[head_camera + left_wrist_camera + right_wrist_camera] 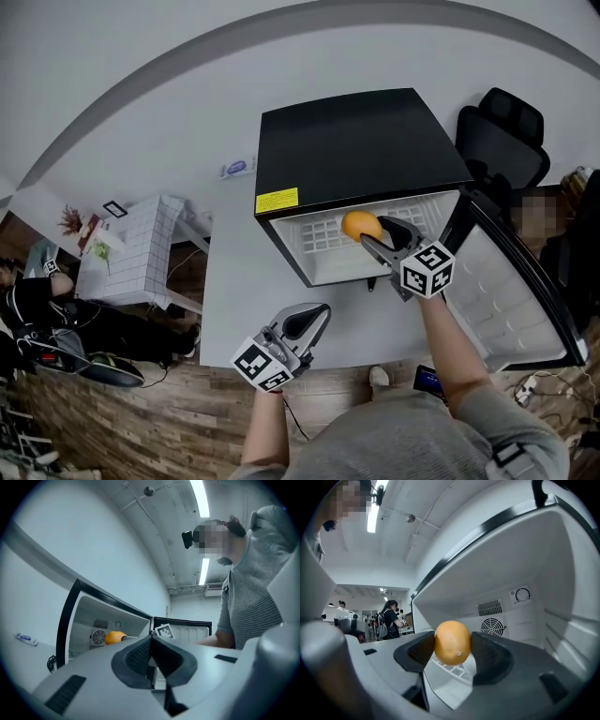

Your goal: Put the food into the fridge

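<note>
Right gripper point(379, 236) clamping orange point(452, 642) inside open fridge point(356, 141), left gripper point(151, 653) closed, empty

Left hand-held gripper point(151, 654) closed, empty — orange point(114, 637) inside open fridge point(93, 612).

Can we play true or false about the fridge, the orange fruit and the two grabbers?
1. The fridge door is open. True.
2. The right gripper is empty. False: its jaws squeeze the orange fruit at the fridge's opening.
3. The left gripper is shut with nothing in it. True.
4. The fridge is white on the outside. False: it is black outside and white inside.
</note>
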Tool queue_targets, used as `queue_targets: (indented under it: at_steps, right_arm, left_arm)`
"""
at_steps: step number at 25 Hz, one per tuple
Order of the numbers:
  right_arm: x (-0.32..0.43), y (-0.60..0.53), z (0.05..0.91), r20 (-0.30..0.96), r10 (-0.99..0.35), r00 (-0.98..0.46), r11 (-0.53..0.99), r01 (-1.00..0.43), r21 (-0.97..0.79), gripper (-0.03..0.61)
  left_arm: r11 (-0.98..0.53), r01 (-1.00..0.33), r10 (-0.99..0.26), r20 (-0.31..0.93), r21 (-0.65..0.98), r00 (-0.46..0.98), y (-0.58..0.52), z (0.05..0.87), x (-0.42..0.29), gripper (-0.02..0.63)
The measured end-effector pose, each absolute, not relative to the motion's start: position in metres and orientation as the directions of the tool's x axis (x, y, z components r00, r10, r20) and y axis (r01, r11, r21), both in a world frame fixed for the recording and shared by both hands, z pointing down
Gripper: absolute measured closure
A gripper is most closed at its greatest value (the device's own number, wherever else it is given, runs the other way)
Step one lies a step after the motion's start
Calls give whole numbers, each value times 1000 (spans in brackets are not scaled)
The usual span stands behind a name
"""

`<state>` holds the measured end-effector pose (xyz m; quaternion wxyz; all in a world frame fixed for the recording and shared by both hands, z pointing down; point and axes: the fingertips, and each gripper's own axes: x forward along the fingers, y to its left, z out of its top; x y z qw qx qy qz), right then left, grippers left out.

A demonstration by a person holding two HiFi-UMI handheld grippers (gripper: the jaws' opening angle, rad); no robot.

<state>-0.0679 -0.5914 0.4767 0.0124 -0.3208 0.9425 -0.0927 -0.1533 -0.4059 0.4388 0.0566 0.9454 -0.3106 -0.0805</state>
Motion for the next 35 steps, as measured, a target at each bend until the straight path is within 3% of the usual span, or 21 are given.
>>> queue_targets:
  at_steps: [13, 24, 35]
  right_arm:
    - [-62, -653, 515, 195, -729, -656, 647, -753, -117, 328]
    - [-68, -676, 550, 383, -734, -560, 608, -794, 4, 328]
    - [-73, -677, 555, 410, -730, -547, 619, -783, 57, 330]
  left_arm:
    - [-802, -580, -593, -77, 141, 802, -392, 445, -141, 603]
    - [-797, -588, -599, -67, 138, 798, -399, 445, -139, 603]
    - [-803, -578, -591, -69, 145, 803, -401, 446, -138, 603]
